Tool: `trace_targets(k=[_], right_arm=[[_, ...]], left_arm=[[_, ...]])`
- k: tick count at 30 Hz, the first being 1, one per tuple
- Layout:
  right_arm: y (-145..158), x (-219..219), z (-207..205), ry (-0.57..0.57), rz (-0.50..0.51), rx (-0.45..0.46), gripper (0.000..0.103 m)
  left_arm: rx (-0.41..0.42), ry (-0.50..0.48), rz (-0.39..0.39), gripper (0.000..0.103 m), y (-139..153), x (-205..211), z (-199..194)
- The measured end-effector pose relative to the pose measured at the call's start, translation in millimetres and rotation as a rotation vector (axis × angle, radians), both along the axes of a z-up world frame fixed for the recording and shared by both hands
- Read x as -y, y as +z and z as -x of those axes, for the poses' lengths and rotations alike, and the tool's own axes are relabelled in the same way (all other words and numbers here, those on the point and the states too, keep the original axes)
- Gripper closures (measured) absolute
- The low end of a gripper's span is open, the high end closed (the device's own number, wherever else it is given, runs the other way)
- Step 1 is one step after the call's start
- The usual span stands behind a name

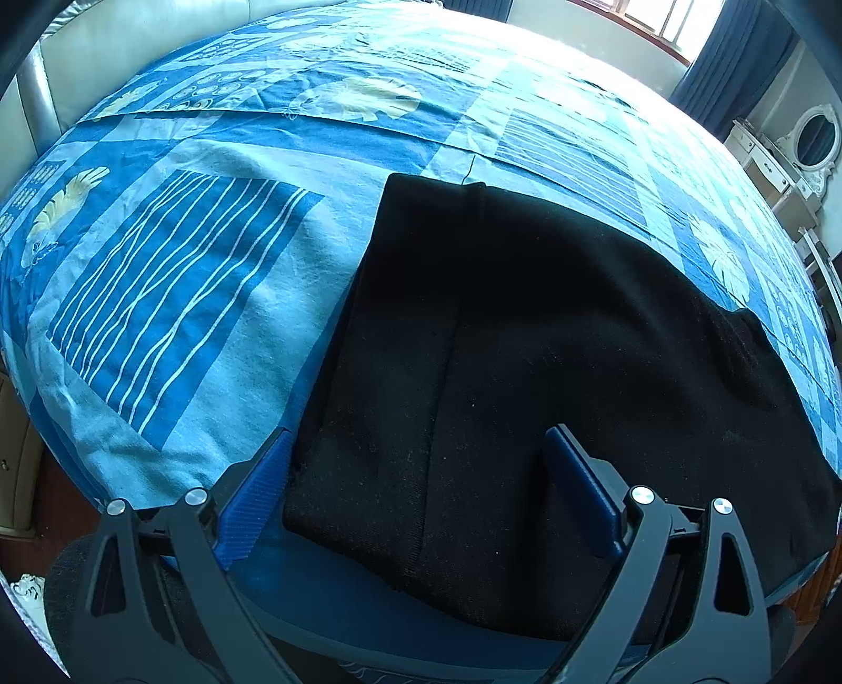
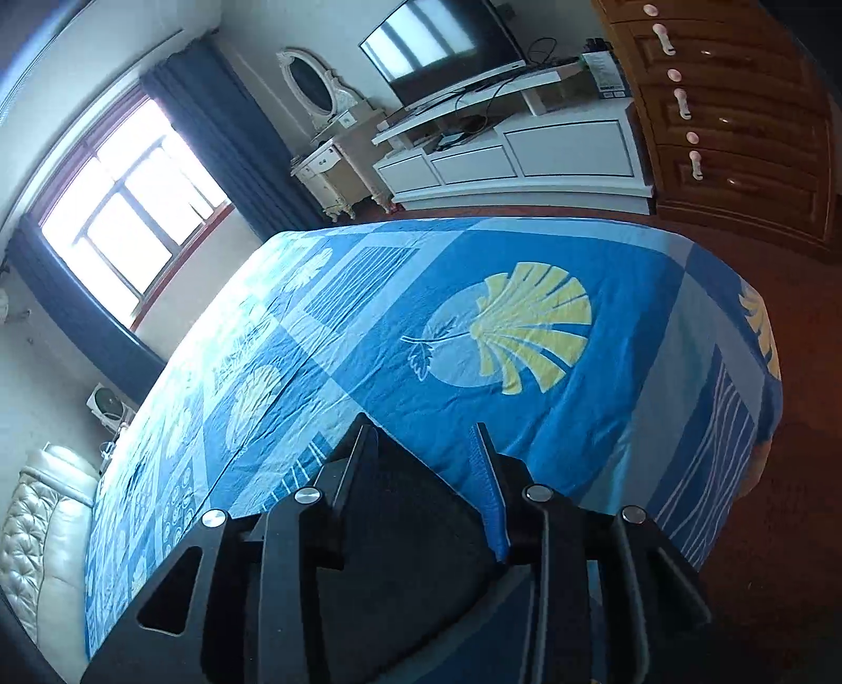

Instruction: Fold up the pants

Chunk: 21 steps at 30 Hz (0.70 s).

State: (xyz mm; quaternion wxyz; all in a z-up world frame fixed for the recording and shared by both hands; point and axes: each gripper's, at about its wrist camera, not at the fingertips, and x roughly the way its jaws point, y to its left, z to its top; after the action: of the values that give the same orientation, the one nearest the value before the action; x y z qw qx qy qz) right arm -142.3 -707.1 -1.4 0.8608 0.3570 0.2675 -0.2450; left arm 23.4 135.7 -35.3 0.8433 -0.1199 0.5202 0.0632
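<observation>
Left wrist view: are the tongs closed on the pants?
No, the left tongs stand wide open over the black pants, pinching nothing.

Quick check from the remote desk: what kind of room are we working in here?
Most likely a home bedroom: a bed with a blue patterned cover, a dressing table with an oval mirror, and a TV on a low white cabinet.

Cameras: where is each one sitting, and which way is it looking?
Left wrist: on the left gripper, looking down at black pants on the bed.
Right wrist: on the right gripper, tilted, looking across the bed toward a TV and window.
Both show the blue bedspread and an oval mirror.
</observation>
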Motion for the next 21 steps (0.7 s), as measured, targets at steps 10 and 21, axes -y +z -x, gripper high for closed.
trace_targets(k=[10, 21], right_arm=[[-27, -6, -90, 0.241, 0.094, -0.318, 0.051], [-17, 2, -77, 0.164, 0.064, -0.155, 0.087]], left_arm=[[-0.004, 0.037, -0.003, 0.008, -3, -1, -2], [-0.014, 0.044, -0.018, 0.004, -5, -2, -7]])
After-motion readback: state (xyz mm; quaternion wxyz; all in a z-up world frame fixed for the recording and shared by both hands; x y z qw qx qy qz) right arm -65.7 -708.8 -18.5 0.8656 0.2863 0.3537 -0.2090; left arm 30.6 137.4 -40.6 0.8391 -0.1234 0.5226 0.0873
